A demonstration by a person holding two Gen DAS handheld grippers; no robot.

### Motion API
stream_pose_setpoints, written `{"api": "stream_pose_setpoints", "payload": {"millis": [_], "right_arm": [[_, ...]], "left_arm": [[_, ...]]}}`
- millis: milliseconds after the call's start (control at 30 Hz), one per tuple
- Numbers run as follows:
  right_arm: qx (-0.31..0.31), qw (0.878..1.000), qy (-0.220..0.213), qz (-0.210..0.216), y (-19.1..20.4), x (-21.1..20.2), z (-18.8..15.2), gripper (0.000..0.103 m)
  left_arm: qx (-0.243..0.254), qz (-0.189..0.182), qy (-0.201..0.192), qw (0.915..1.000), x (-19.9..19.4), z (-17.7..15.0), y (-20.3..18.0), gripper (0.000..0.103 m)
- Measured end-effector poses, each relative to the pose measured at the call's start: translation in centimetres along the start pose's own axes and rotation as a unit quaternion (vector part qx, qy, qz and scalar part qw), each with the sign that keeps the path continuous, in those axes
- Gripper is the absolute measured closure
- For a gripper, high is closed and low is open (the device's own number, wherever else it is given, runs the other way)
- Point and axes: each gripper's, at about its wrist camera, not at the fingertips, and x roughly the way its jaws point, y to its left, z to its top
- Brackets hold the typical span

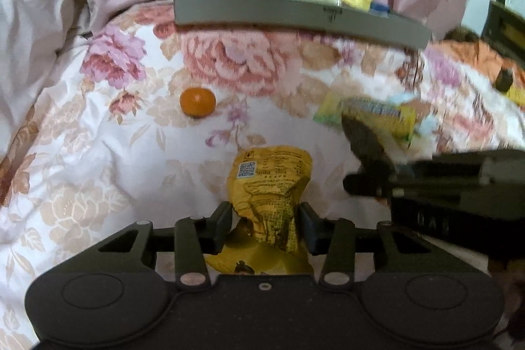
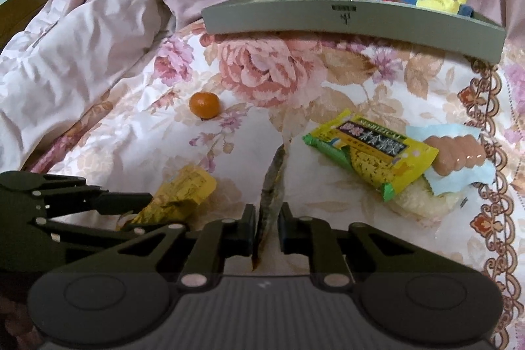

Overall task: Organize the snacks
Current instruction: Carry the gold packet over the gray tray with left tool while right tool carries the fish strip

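A: What do the jaws hold?
B: Left gripper (image 1: pixel 265 217) is clamped on the yellow packet (image 1: pixel 272 182); right gripper (image 2: pixel 266 227) pinches a thin dark packet (image 2: pixel 270 182)

A: Room around them?
B: Bare bedspread (image 2: pixel 137 133) towards the orange (image 2: pixel 204 104); the grey tray (image 2: pixel 328 18) beyond holds snacks

A tray (image 2: pixel 328 18) holding snacks sits at the back of the bedspread (image 2: pixel 328 81); a mandarin (image 2: pixel 204 104) lies before it, left of a corn packet (image 2: pixel 370 150).
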Motion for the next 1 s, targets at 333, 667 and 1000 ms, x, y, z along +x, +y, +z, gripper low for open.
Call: {"api": "stream_pose_setpoints", "payload": {"millis": [333,667,1000], "right_arm": [[0.014,0.999,-0.044,-0.003,-1.5,-3.3,0.4,0.092],[0.052,0.995,-0.09,0.005,-4.4,-5.0,3.3,0.092],[0.034,0.988,-0.152,-0.008,-8.3,-5.5,12.0,0.092]], "left_arm": [[-0.044,-0.003,-0.055,0.9975,-1.7,3.9,-1.3,0.057],[-0.072,-0.002,-0.082,0.9941,-0.9,9.6,-1.6,0.057],[-0.094,-0.003,-0.116,0.9888,1.9,17.0,-1.3,0.057]]}}
